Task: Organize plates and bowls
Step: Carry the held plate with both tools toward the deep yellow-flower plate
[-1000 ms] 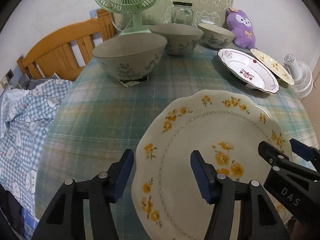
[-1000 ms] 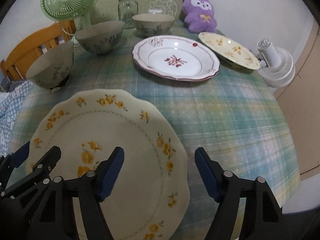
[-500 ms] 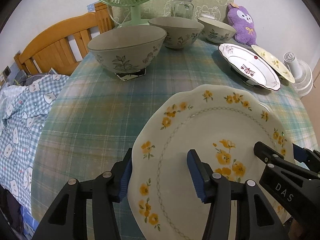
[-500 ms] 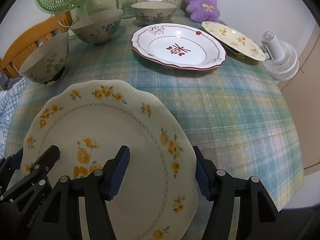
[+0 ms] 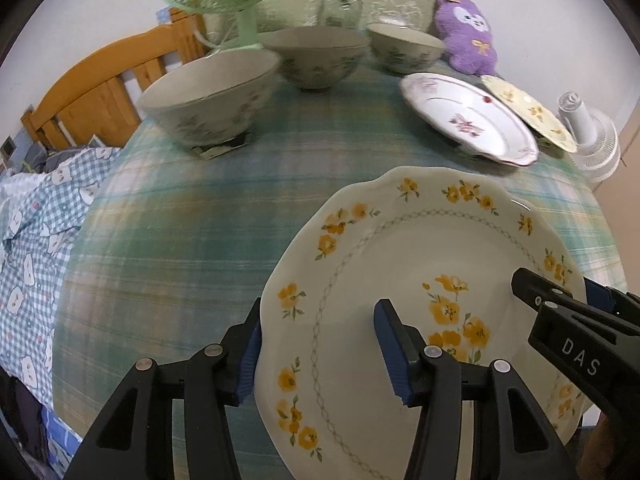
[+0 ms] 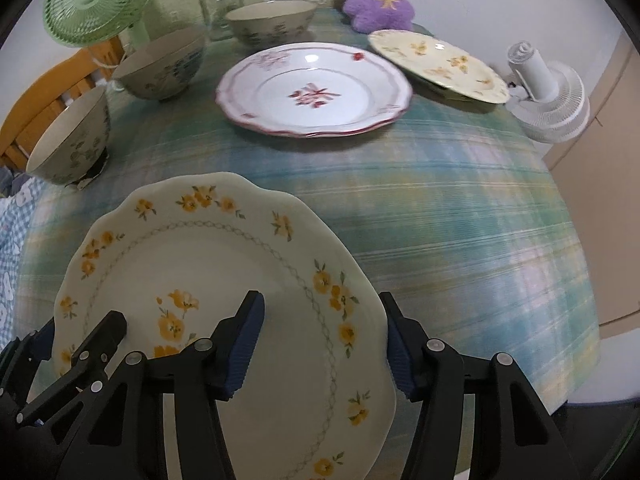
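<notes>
The big yellow-flower plate [image 5: 424,300] is the thing in hand. It sits between both sets of jaws, one on each side of it. The left gripper [image 5: 320,348] has one finger outside the plate's left rim and one finger over its middle. Its jaws are about half open. I cannot tell if the pads press the rim yet. The right gripper [image 6: 324,344] has one finger over the plate and one just outside its right rim. Its jaws are closing, with the rim between them, but they do not seem to squeeze it yet.

The step looks like taking hold of this plate from both sides. Next, both jaws need to pinch the rim tight, so the plate can be lifted off the surface [image 5: 180,232] without tipping. It likely goes onto the red-flower plate [image 6: 316,88] or the small yellow plate [image 6: 440,64], far ahead of the jaws. The three bowls [image 5: 212,96] wait ahead on the left.

A second ago both jaws stood wider, and the far plates looked a bit further off.
</notes>
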The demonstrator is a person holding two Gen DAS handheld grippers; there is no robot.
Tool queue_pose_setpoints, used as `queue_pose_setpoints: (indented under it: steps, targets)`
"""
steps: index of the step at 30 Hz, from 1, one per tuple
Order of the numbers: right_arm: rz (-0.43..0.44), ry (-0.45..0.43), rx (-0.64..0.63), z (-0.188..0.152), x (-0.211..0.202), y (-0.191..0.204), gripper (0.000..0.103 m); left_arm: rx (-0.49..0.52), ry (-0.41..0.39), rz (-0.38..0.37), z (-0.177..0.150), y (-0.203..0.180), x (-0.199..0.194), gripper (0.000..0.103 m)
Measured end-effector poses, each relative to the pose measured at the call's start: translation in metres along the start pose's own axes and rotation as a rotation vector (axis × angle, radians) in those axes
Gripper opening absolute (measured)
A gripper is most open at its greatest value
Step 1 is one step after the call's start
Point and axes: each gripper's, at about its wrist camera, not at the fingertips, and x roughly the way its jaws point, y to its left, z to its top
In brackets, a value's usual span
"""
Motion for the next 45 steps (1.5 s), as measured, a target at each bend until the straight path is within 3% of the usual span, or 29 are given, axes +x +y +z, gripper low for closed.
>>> queue_pose_setpoints:
  steps: [15,24,35,41,44,45]
  targets:
    - [-0.031,-0.011,0.034,0.025,-0.001,-0.112,0.060,0.038,-0.013,-0.021,0.022,-0.105,0.005,0.053]
    - [-0.033,0.002,0.048,0.033,0.012,-0.160,0.060,0.048,-0.007,-0.013,0.028,-0.159,0.017,0.053]
    - [0.008,0.027,0.019,0.035,0.026,-0.177,0.061,-0.003,0.000,0.019,0.030,-0.172,0.030,0.054]
    - [0.069,0.022,-0.003,0.038,0.023,-0.181,0.064,0.004,-0.010,0.029,0.027,-0.181,0.022,0.077]
    - [0.062,-0.027,-0.021,0.042,0.010,-0.184,0.079,0.025,-0.030,0.048,0.028,-0.188,0.014,0.083]
    - [0.069,-0.045,-0.022,0.043,0.004,-0.185,0.079,0.023,-0.035,0.049,0.028,-0.190,0.009,0.084]
